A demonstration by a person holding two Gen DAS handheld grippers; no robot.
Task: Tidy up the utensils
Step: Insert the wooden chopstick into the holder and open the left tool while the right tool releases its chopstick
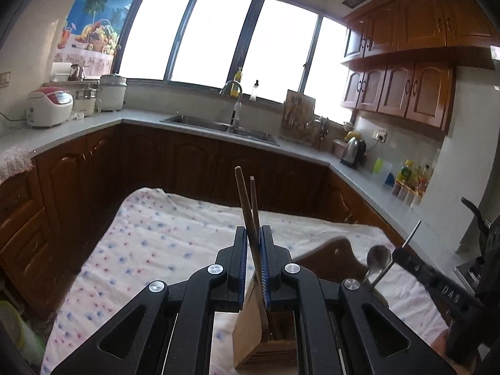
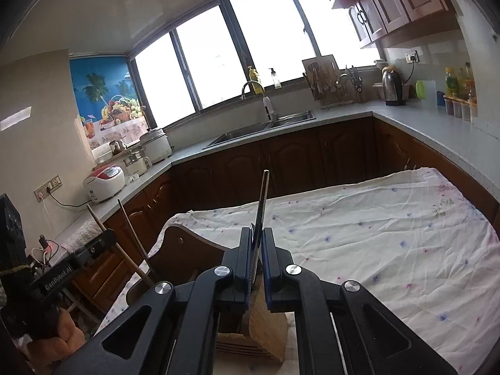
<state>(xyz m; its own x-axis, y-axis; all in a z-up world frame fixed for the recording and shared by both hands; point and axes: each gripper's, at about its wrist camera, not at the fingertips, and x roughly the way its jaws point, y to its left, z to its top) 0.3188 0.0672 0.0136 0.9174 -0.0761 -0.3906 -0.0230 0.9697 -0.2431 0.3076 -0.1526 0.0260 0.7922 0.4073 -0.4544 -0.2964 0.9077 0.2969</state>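
Over the wooden holder on the cloth-covered surface, left gripper fingers pinch two chopsticks, tips inside a compartment. Right gripper fingers clamp a metal utensil handle upright above the holder.

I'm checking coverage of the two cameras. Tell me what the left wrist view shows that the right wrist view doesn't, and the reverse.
Left wrist only: the left gripper shut on the chopsticks, and a spoon standing at the right.

Right wrist only: the right gripper shut on a thin metal utensil.

Both: the wooden holder under the grippers, the floral cloth, the sink and the kettle.
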